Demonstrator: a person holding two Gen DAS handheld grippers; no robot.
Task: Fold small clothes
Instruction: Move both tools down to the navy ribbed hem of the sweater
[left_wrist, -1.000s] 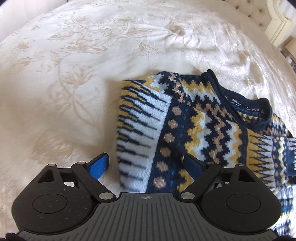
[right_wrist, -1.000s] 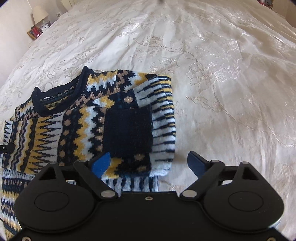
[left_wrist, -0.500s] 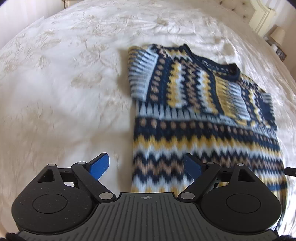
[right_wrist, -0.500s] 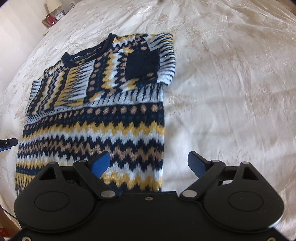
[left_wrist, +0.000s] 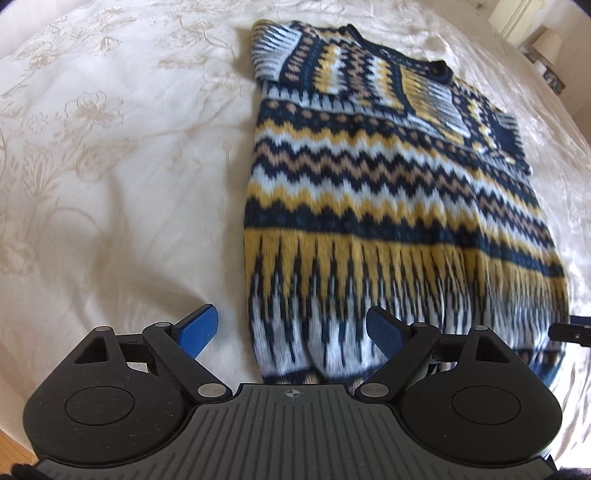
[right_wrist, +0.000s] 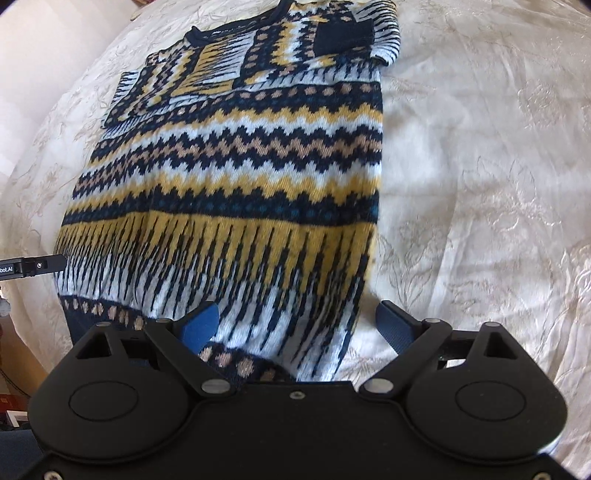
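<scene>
Both sleeves folded in at twelve o'clock, sweater (left_wrist: 388, 192) flat on bedspread (left_wrist: 110, 147). Pulled back to hem at six. Left gripper (left_wrist: 291, 328), right gripper (right_wrist: 299, 325) spread wide, straddling bottom corners. Probably bottom-up fold next.

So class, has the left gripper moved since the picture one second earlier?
Yes. The left gripper has drawn back from the collar end to the sweater's hem, jaws open over its corner.
</scene>
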